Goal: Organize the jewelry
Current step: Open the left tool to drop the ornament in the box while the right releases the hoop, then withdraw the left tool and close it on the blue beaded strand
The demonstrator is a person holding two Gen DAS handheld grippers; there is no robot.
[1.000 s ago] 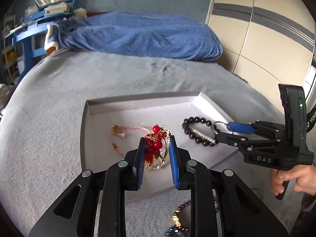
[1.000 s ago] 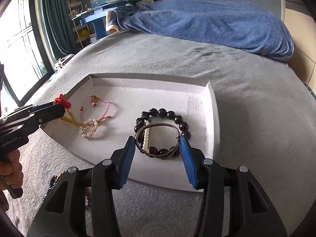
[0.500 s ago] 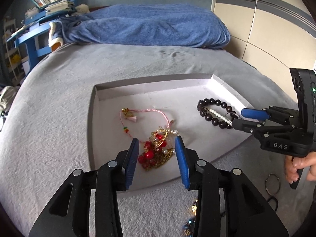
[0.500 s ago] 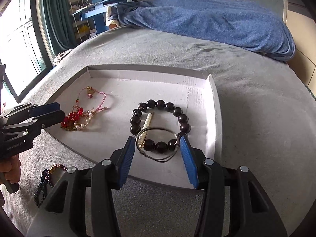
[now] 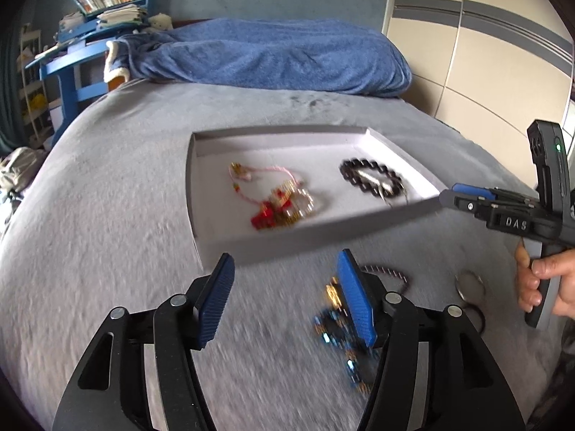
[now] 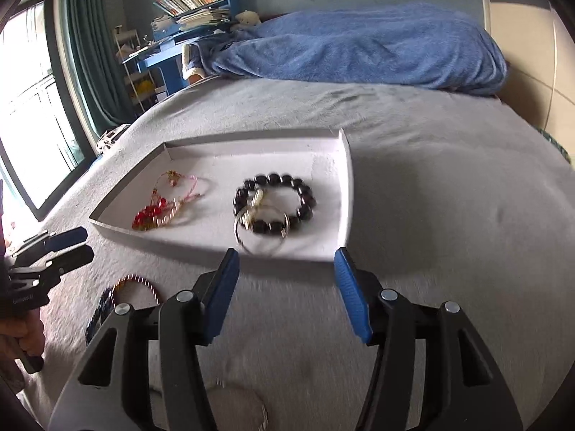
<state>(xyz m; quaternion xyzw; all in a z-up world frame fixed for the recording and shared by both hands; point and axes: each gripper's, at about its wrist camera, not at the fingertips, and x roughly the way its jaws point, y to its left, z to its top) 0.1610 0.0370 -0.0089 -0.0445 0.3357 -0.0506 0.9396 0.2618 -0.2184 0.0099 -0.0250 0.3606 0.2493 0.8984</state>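
Note:
A shallow white tray [image 5: 201, 212] [image 6: 346, 194] lies on the grey bed. In it are a red-and-gold beaded piece [image 5: 280, 210] [image 6: 152, 213], a pink cord bracelet [image 5: 258, 172] [image 6: 183, 185], a dark bead bracelet [image 5: 370, 179] [image 6: 276, 203] and a thin metal ring [image 6: 260, 231]. My left gripper [image 5: 287, 300] is open and empty, just in front of the tray. My right gripper [image 6: 287, 294] is open and empty near the tray's front edge. A blue beaded piece [image 5: 337, 334] [image 6: 99, 314] and a dark thin bracelet [image 5: 390, 274] lie on the bed outside the tray.
Two rings [image 5: 469, 283] lie on the bed near the right hand, and another ring [image 6: 244, 400] below my right gripper. A blue blanket [image 5: 273, 54] lies at the bed's far end. A blue desk [image 5: 72, 68] stands at left, wardrobe doors [image 5: 485, 72] at right.
Both grippers have opened wider and pulled back out of the tray. The red beaded piece and the metal ring lie released in the tray.

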